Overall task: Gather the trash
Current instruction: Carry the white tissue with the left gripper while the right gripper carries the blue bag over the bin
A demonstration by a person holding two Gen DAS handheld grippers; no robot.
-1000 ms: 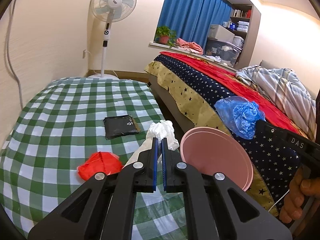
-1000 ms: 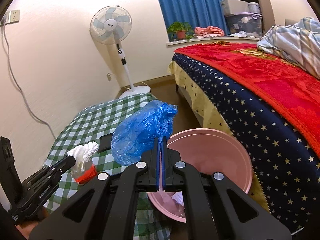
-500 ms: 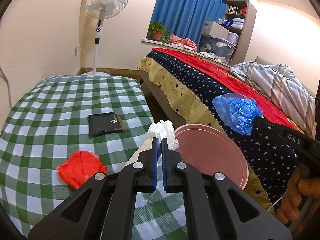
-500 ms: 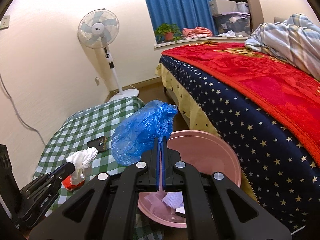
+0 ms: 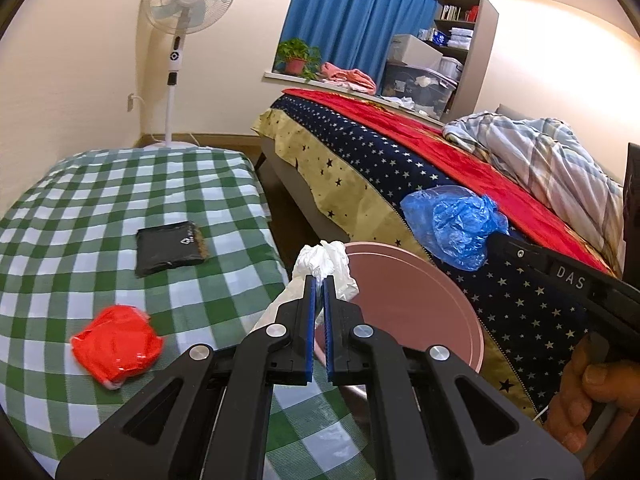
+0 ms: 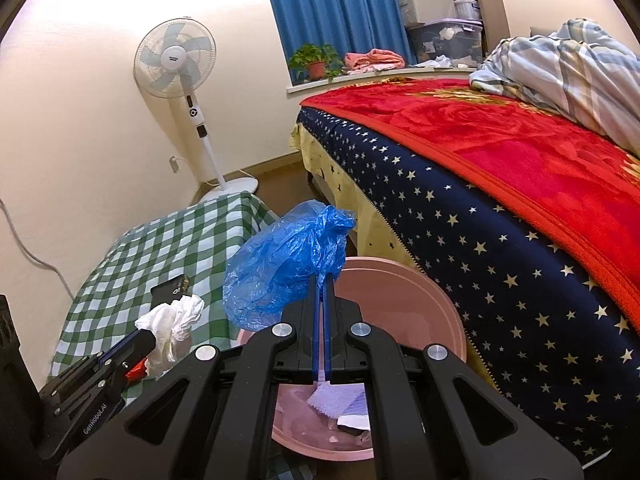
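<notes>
My left gripper is shut on a crumpled white plastic bag and holds it at the table's right edge, beside the pink bin. My right gripper is shut on a crumpled blue plastic bag and holds it over the pink bin. The blue bag also shows in the left wrist view, and the white bag in the right wrist view. White paper scraps lie in the bin. A red wrapper and a black packet lie on the green checked table.
A bed with a starry navy and red cover runs along the right, close to the bin. A standing fan is by the far wall. The floor gap between table and bed is narrow.
Both grippers have shifted with their bags still held; the bin now sits closer under them, and the red wrapper and black packet remain on the table.
</notes>
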